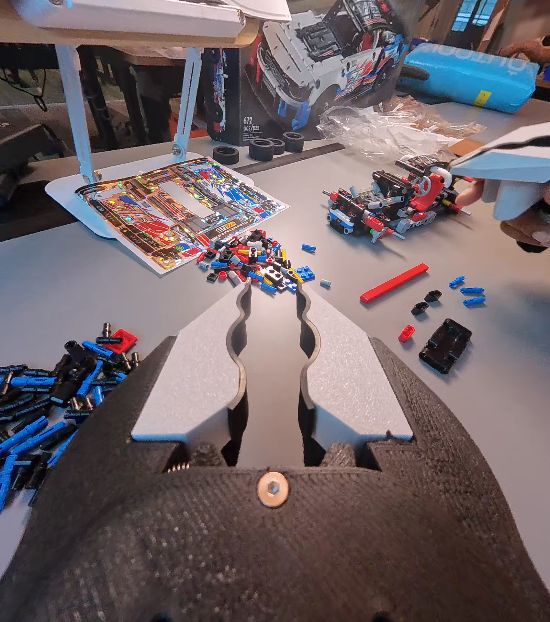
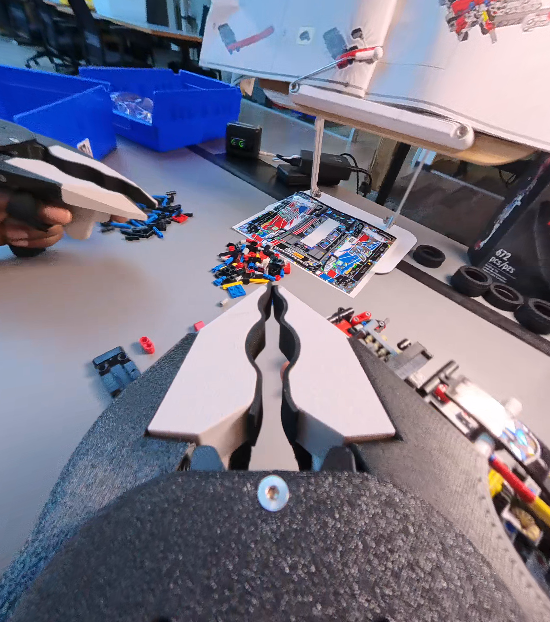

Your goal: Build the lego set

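Left gripper (image 1: 272, 286), jaws apart and empty, points at the loose-piece pile (image 1: 253, 262) dead ahead on the counter (image 1: 300, 420); right gripper (image 2: 271, 287), closed, empty, sits by the chassis (image 1: 398, 198).

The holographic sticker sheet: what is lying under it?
The sticker sheet lies partly on the white base plate of the book stand; its near half rests on the grey table. Whether any small pieces are hidden beneath it cannot be seen.
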A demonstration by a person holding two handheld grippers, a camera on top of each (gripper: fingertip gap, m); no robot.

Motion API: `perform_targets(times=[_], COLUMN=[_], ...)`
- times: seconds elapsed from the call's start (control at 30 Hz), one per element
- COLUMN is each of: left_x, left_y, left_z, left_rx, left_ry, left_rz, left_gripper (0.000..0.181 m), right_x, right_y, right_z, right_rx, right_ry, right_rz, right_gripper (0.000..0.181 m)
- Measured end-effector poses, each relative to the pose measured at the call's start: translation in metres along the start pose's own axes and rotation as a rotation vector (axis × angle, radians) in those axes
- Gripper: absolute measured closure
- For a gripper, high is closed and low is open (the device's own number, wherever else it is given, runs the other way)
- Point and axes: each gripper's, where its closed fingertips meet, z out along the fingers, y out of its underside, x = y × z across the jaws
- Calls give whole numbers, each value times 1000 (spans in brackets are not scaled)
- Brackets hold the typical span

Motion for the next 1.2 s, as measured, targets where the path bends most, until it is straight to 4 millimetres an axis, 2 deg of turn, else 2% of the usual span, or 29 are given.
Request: perform_targets(times=[0.13,0.3,0.4,0.6,0.7,0.83,0.97,1.03,1.1,1.13,1.2], left_x=[2,5,7,11,12,13,15,15,16,16,17], left_y=[1,2,2,3,3,4,5,5,5,6,6], left_z=[0,-2,-2,-3,-4,-5,-6,-6,-6,-6,-6], left_rx=[-4,-5,-7,-8,-6,-12,-14,-14,-16,-18,-20], left_ry=[-16,-24,-20,2,12,19,25,28,31,32,35], left_rz=[32,68,86,92,89,97,106,109,111,111,113], left_gripper=[155,155,155,155,155,155,156,156,156,156,156], right_x=[1,4,6,5,1,4,-2,-8,-22,-26,-29], right_y=[13,49,60,71,80,82,72,57,37,32,36], right_z=[43,88,103,114,116,115,109,99,80,66,35], right_rx=[-153,-407,-493,-601,-661,-694,-641,-557,-449,-423,-432], right_ry=[-9,-15,-3,-16,-38,-33,-76,-113,-202,-231,-283], right_rz=[-45,-33,-25,8,9,-17,-20,-37,-48,-70,-141], right_gripper=[181,176,174,166,165,179,179,179,179,179,179])
